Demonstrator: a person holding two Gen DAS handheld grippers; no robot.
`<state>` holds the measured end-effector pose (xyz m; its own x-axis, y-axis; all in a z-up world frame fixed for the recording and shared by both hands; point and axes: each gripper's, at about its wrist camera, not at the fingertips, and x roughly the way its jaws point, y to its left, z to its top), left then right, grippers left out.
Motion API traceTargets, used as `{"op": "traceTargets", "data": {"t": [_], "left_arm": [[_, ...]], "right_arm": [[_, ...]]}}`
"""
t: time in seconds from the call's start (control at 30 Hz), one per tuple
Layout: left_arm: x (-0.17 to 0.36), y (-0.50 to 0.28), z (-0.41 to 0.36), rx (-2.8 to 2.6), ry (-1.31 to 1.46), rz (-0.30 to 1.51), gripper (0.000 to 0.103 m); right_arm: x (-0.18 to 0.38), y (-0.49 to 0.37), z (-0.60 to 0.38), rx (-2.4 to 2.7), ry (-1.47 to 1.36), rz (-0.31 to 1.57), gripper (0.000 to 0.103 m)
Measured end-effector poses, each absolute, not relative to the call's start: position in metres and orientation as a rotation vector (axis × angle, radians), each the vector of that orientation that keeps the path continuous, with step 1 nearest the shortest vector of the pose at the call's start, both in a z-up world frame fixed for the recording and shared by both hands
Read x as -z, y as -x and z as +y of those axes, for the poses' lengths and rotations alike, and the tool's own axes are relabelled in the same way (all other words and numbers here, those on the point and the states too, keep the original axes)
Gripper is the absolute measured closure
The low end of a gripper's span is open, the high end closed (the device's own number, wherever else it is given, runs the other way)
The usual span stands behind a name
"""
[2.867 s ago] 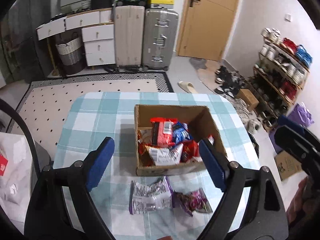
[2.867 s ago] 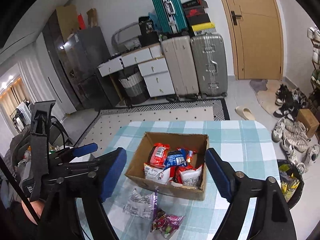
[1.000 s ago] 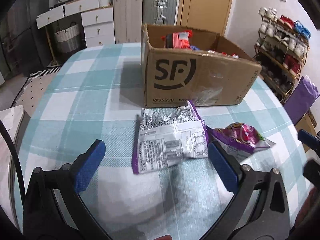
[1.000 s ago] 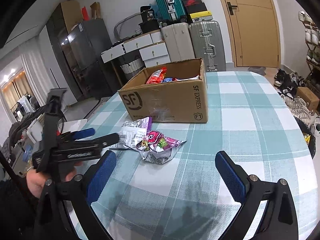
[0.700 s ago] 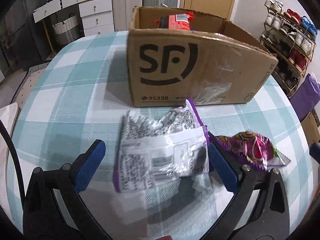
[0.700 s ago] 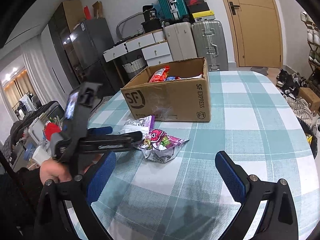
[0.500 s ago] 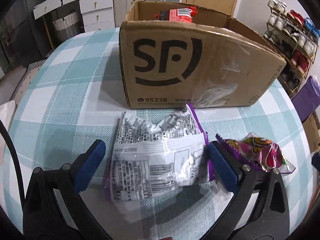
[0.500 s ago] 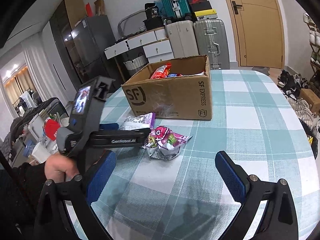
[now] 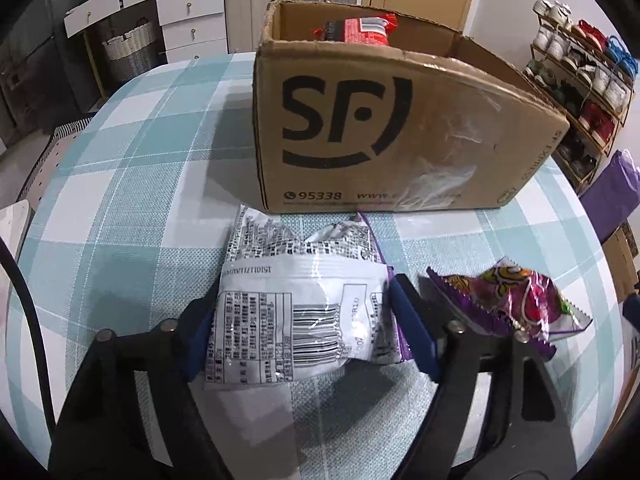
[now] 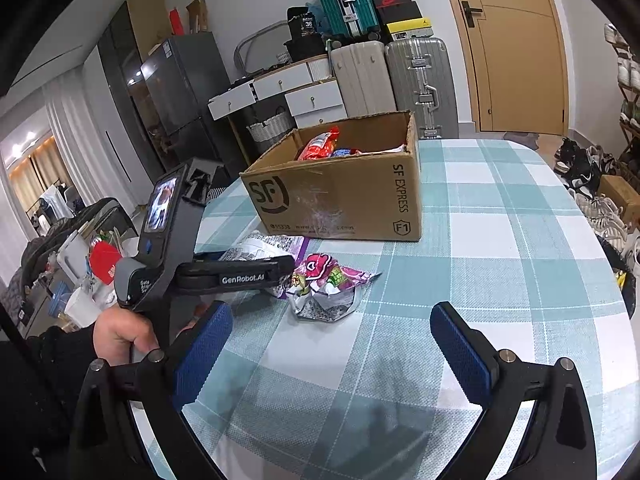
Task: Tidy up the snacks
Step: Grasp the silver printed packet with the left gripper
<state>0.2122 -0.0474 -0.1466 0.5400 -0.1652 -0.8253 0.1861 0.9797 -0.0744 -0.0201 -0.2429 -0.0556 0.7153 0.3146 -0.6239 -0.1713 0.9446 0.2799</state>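
Observation:
A white and purple snack bag (image 9: 300, 300) lies on the checked table in front of the SF cardboard box (image 9: 384, 128). My left gripper (image 9: 304, 332) has its blue pads pressed on both sides of this bag; it also shows in the right wrist view (image 10: 256, 268). A pink and purple snack packet (image 9: 516, 304) lies just right of it, also in the right wrist view (image 10: 332, 280). The box (image 10: 340, 192) holds several red and blue snack packs (image 10: 320, 144). My right gripper (image 10: 332, 348) is open and empty, above the table short of the packet.
The checked tablecloth (image 10: 500, 240) covers a round table. Beyond it stand suitcases (image 10: 420, 84), white drawers (image 10: 296, 96) and a door (image 10: 516, 44). A shoe rack (image 9: 580, 76) is at the right. Cluttered items (image 10: 88, 264) sit left of the table.
My left gripper has dropped low to the table, moved forward around the white and purple bag and closed its pads onto it. The right gripper has stayed open, lowered toward the table.

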Motion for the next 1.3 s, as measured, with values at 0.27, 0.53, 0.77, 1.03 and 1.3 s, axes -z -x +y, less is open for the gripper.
{"op": "traceTargets", "data": {"t": [0.27,0.53,0.77,1.03,1.3], "left_arm": [[0.139,-0.202,-0.043,0.224,-0.030,0.972,0.054],[0.127,-0.178,-0.050,0.255,-0.016,0.970,0.068],[0.120,-0.165,-0.054,0.267,0.002,0.964,0.076],[0.111,-0.156,-0.052,0.293,0.016,0.949,0.082],[0.101,-0.147,-0.038,0.320,0.088,0.944,0.086]], "right_arm": [[0.058,0.020,-0.252,-0.255,-0.230,0.734,0.002],[0.058,0.021,-0.257,-0.250,-0.240,0.727,0.002],[0.057,0.023,-0.259,-0.247,-0.247,0.725,0.002],[0.054,0.025,-0.263,-0.243,-0.261,0.719,0.002],[0.053,0.026,-0.267,-0.237,-0.278,0.716,0.002]]}}
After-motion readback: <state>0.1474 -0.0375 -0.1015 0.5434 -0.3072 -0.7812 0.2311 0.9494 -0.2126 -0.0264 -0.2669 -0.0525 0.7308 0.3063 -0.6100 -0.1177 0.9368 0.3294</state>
